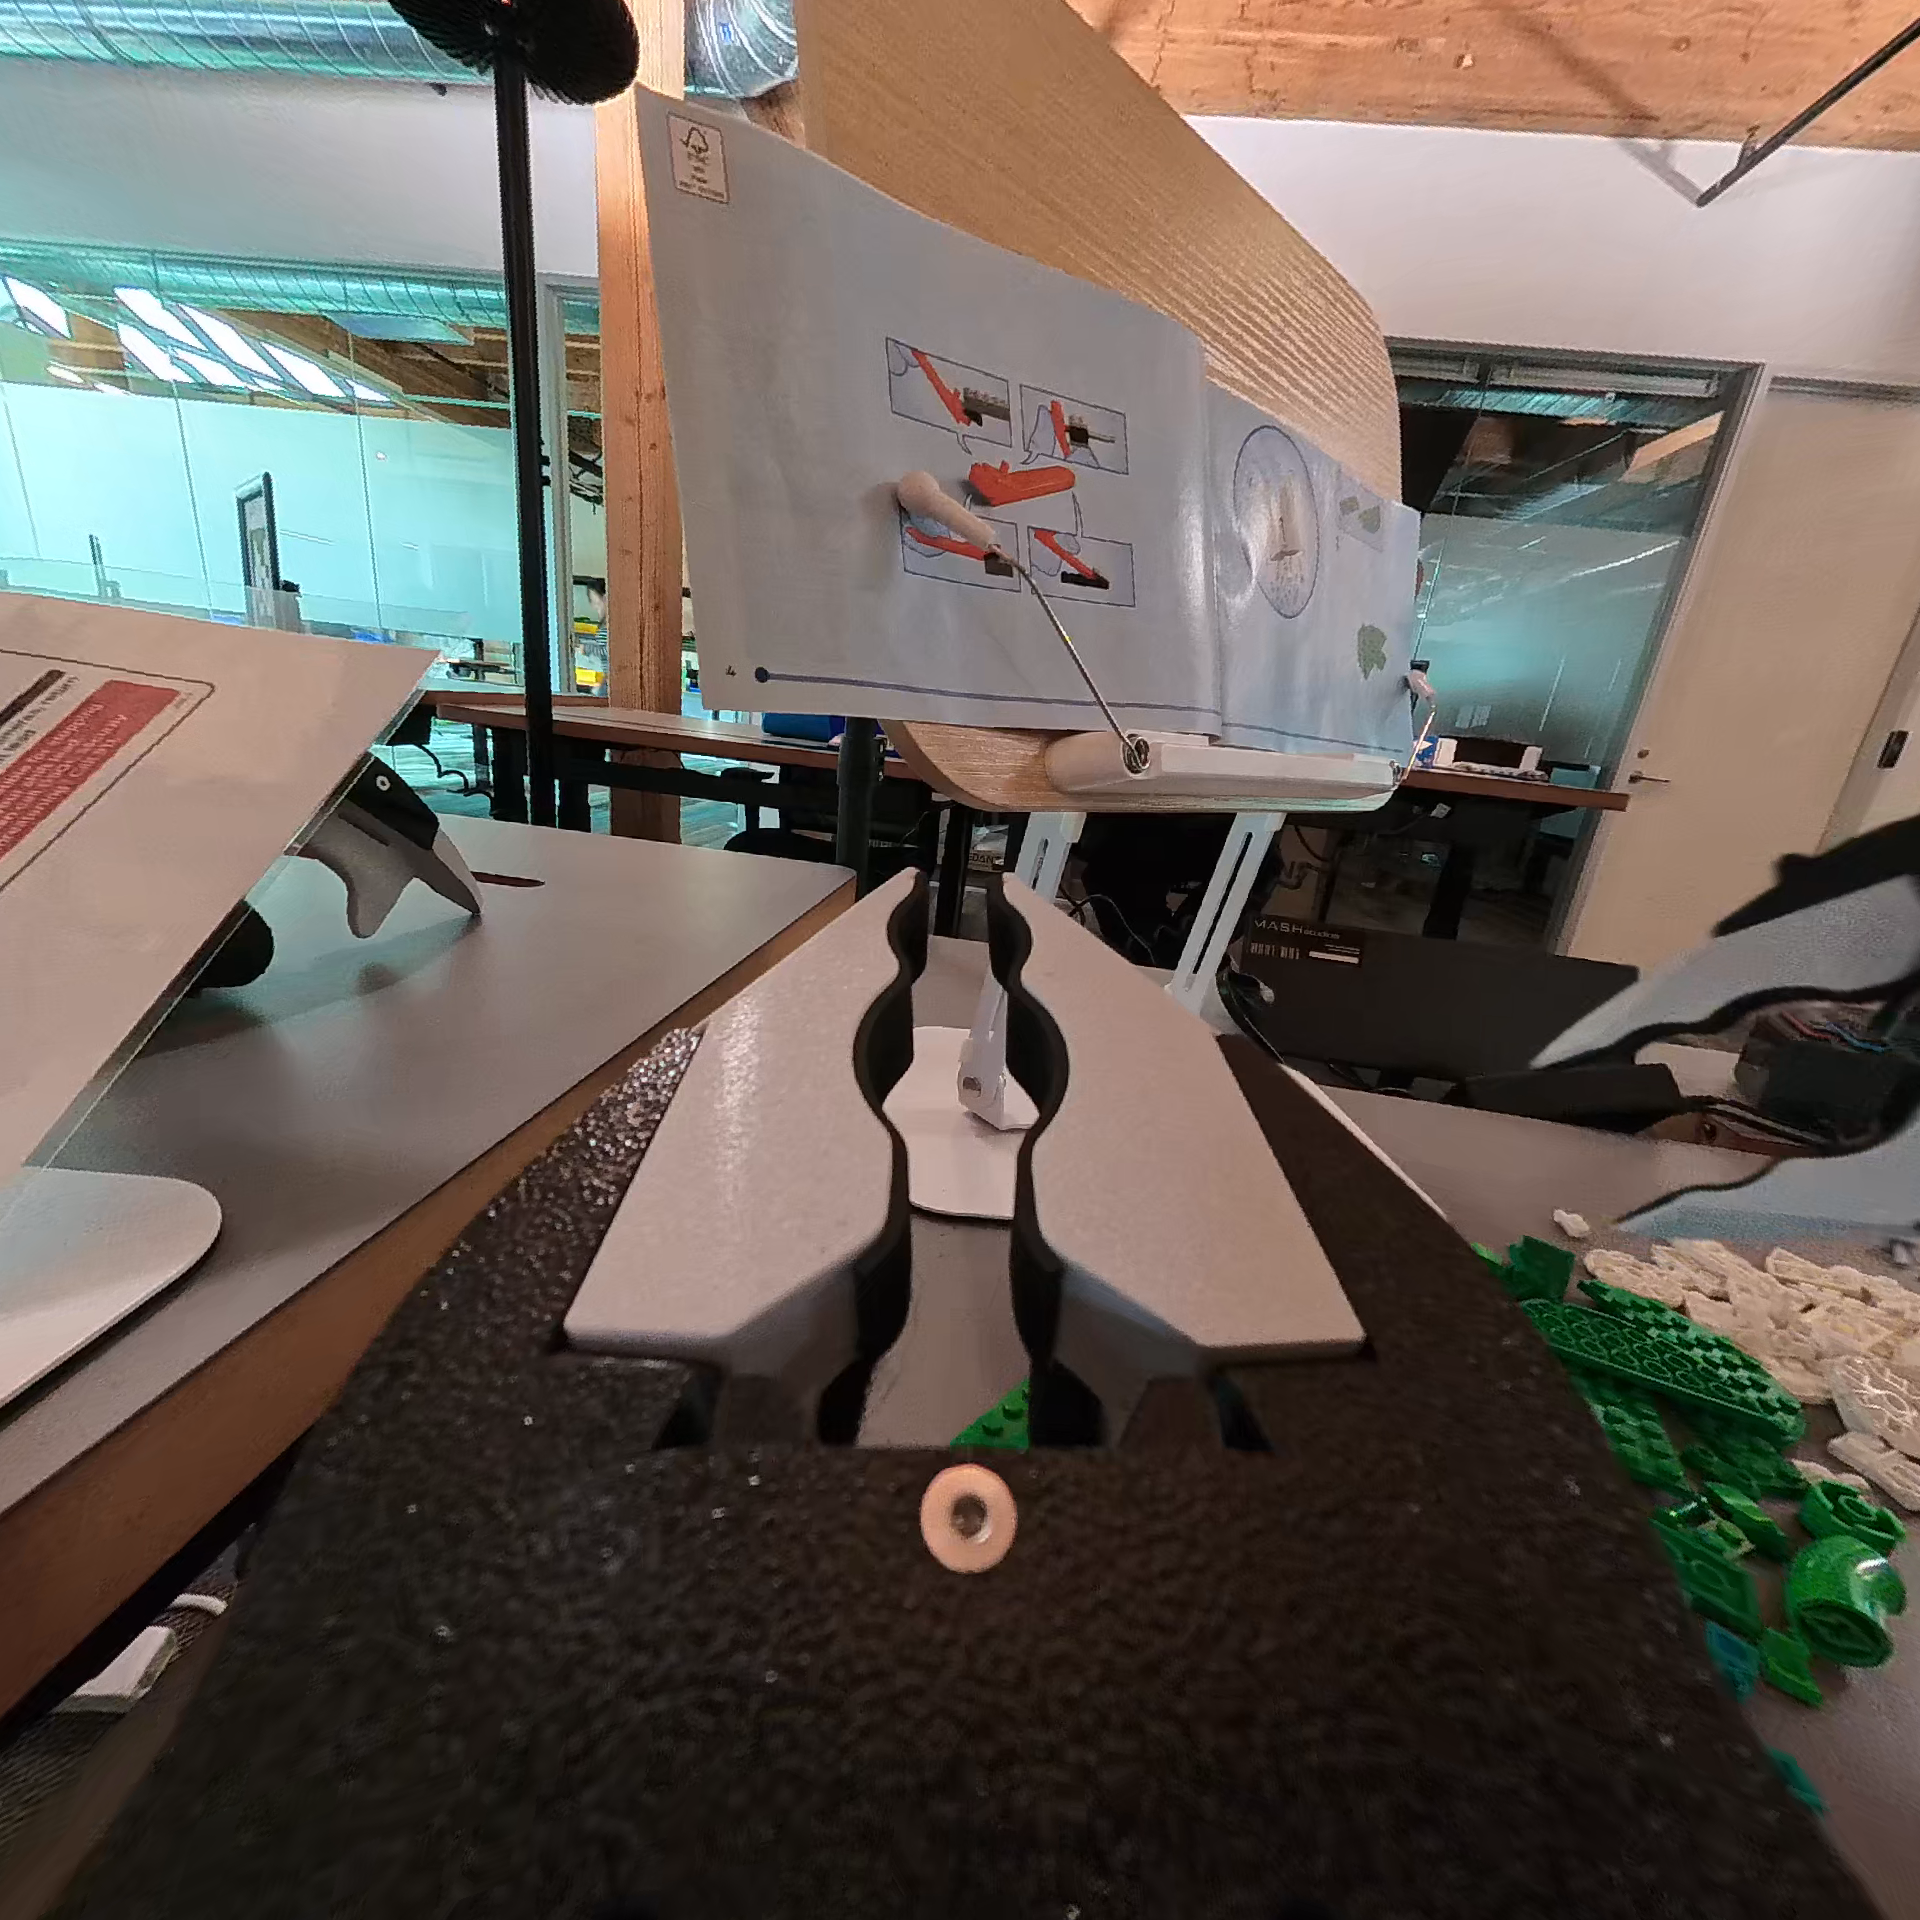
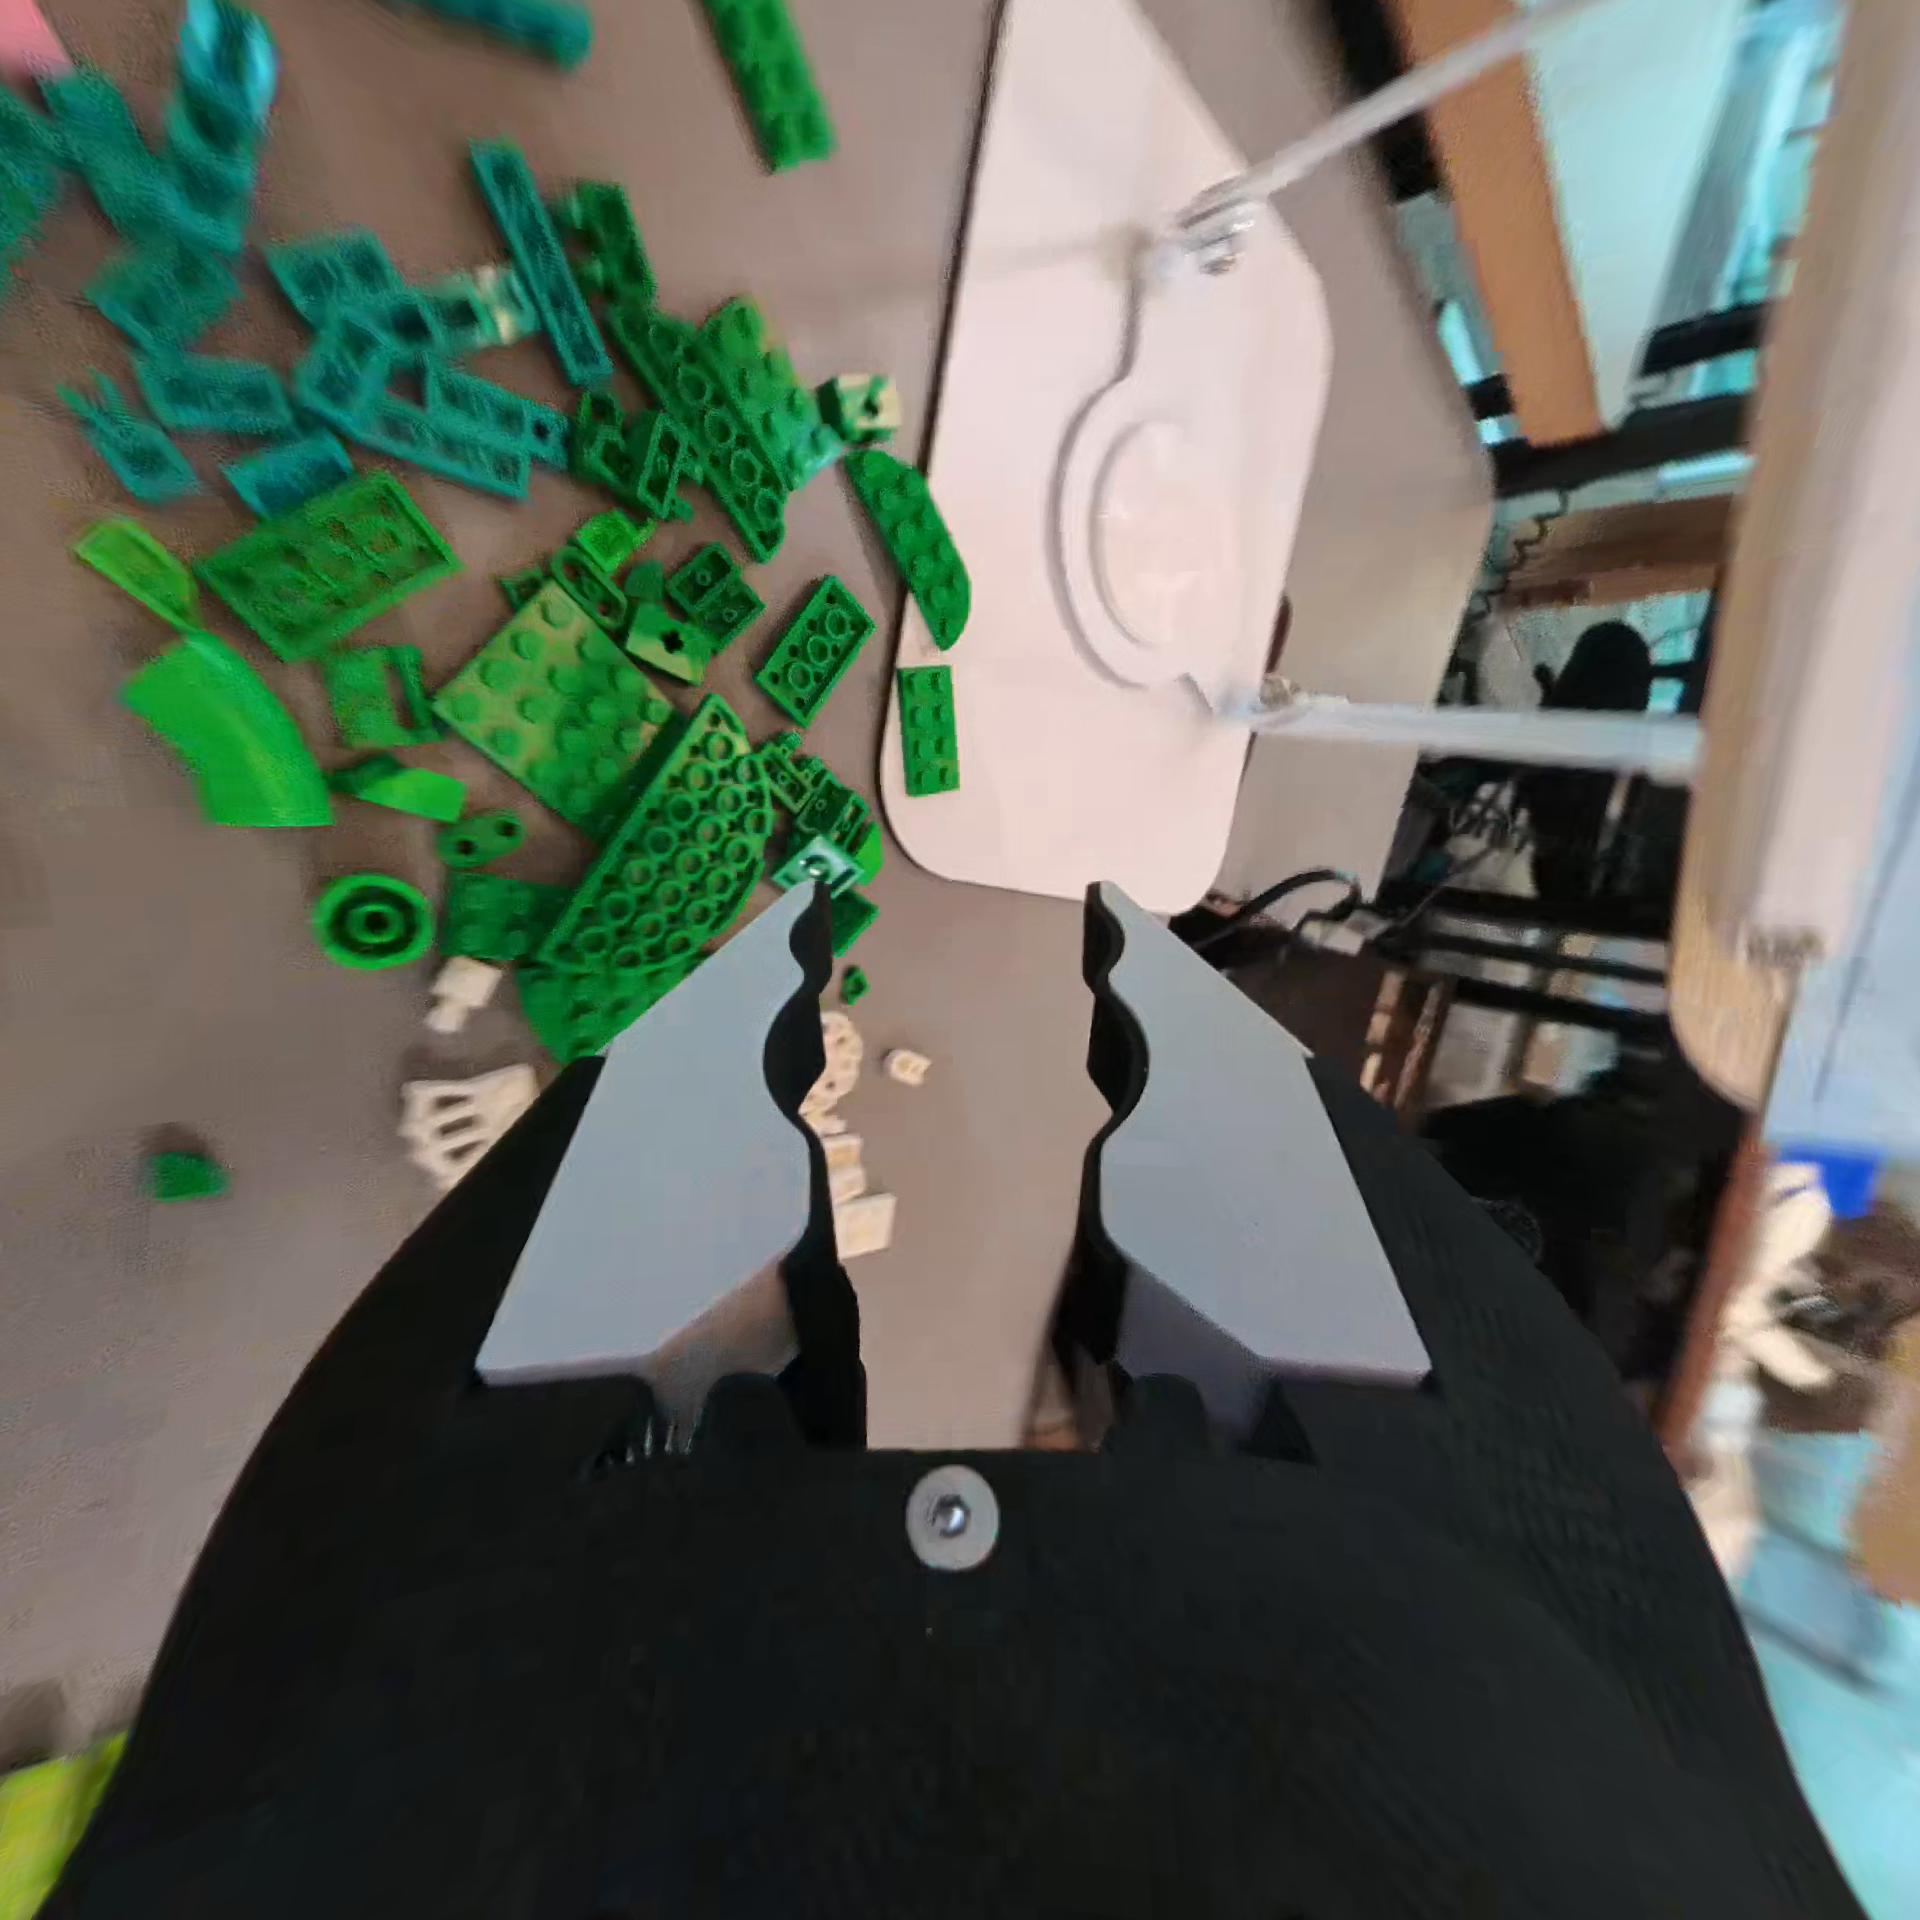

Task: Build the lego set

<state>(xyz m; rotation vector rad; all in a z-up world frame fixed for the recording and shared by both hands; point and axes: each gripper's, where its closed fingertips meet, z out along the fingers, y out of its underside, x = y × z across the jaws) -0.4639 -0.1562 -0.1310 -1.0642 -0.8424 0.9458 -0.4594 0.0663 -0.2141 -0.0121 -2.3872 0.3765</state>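
Right gripper (image 2: pixel 951 904) hangs spread and empty over grey table (image 2: pixel 987 1195) at lower centre, green bricks (image 2: pixel 582 665) scattered at left: light, rigid, slippery, best pinched across flat sides; left gripper (image 1: pixel 961 894) nearly closed, empty, facing booklet stand (image 1: pixel 1195 769)

Motion blur smears the teal bricks (image 2: pixel 208 312) at my right view's upper left. My other gripper (image 1: pixel 1766 1039) is blurred and cut off at the frame edge. My left body hides most of one green brick (image 1: pixel 997 1423).
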